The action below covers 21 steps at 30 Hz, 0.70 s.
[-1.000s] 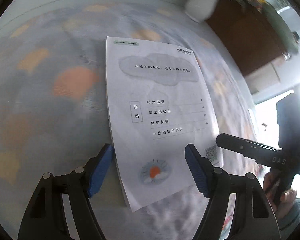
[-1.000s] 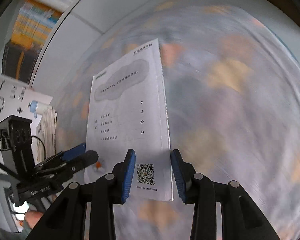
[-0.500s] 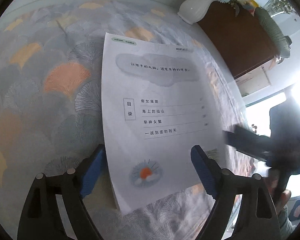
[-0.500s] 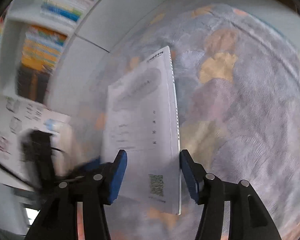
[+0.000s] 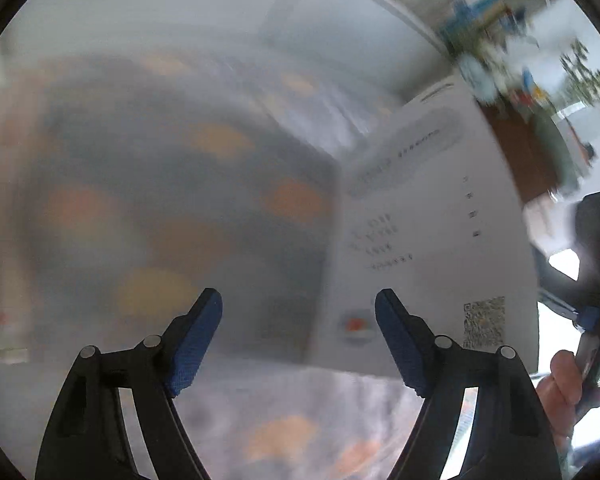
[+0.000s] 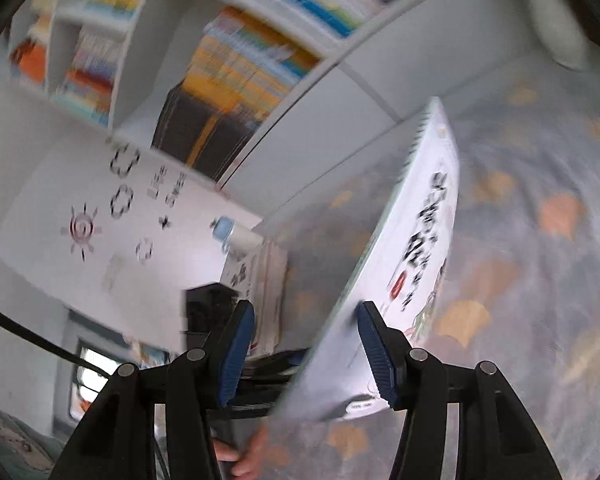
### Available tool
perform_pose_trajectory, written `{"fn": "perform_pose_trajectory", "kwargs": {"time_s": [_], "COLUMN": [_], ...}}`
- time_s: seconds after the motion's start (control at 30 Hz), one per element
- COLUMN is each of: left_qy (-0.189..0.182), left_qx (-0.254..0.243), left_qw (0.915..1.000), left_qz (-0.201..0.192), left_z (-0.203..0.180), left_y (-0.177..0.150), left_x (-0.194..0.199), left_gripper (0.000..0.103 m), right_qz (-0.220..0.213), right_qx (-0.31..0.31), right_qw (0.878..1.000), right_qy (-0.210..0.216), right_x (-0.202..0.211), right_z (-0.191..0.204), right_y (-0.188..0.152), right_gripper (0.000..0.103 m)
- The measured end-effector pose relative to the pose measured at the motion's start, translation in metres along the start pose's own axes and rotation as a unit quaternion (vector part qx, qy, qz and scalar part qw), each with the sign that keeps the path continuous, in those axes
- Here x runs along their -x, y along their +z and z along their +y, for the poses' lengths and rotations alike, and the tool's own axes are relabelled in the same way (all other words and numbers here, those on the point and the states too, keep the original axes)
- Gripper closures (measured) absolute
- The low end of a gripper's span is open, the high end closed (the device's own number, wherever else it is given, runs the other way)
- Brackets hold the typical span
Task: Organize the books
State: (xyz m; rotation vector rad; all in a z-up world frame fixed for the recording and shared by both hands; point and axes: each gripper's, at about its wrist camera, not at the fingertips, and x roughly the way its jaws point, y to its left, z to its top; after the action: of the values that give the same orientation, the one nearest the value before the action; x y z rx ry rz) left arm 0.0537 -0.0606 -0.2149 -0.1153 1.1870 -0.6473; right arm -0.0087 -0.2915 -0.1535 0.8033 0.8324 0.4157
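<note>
White and thin, the book (image 6: 424, 240) stands tipped up on one long edge over the leaf-patterned cloth (image 5: 180, 200) that covers the surface. Its printed front faces the cloth and its plain back, with the square code, faces the left tool (image 5: 297, 294). The step in hand looks like raising the book off the surface so it can go to the bookshelf (image 6: 228, 60) behind.

To do this well, the book should be caught before it flops either way. One tool should close across its thickness near the lower corner, well onto the cover and not just on the page edges. The other should steady the far side until that grip is firm. A soft cover like this will likely bend, so a hold close to the spine would carry it better.

The right tool (image 6: 305, 306) is about half open and its jaws have just been opening. The book's lower corner sits between them. The finger on the cloth side lies against the printed cover, while the other finger stands clear, so the book seems propped, not clamped.

The left tool is wide open, though its jaws have just been closing a little. Nothing lies between them; the book is off to one side, past the nearer finger.
</note>
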Motion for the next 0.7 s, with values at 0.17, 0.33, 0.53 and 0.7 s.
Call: {"fn": "perform_pose_trajectory", "kwargs": {"time_s": [0.17, 0.33, 0.53, 0.7], "left_qy": [0.116, 0.144, 0.088, 0.094], "left_qx": [-0.021, -0.036, -0.051, -0.027], "left_qw": [0.9907, 0.9873, 0.9948, 0.9947], "left_qz": [-0.068, -0.057, 0.011, 0.033], "left_z": [0.027, 0.038, 0.027, 0.032], "left_y": [-0.012, -0.013, -0.003, 0.014], "left_x": [0.065, 0.059, 0.004, -0.037], "left_gripper": [0.027, 0.027, 0.027, 0.04], "right_qz": [0.046, 0.081, 0.086, 0.107], "right_qx": [-0.019, -0.059, -0.083, -0.064], "right_qw": [0.999, 0.995, 0.986, 0.961], "right_qy": [0.021, 0.012, -0.118, -0.245], "right_x": [-0.065, -0.103, -0.106, -0.114], "right_z": [0.014, 0.008, -0.02, -0.035], "right_y": [-0.007, -0.028, -0.048, -0.056], "right_gripper": [0.05, 0.05, 0.05, 0.067]}}
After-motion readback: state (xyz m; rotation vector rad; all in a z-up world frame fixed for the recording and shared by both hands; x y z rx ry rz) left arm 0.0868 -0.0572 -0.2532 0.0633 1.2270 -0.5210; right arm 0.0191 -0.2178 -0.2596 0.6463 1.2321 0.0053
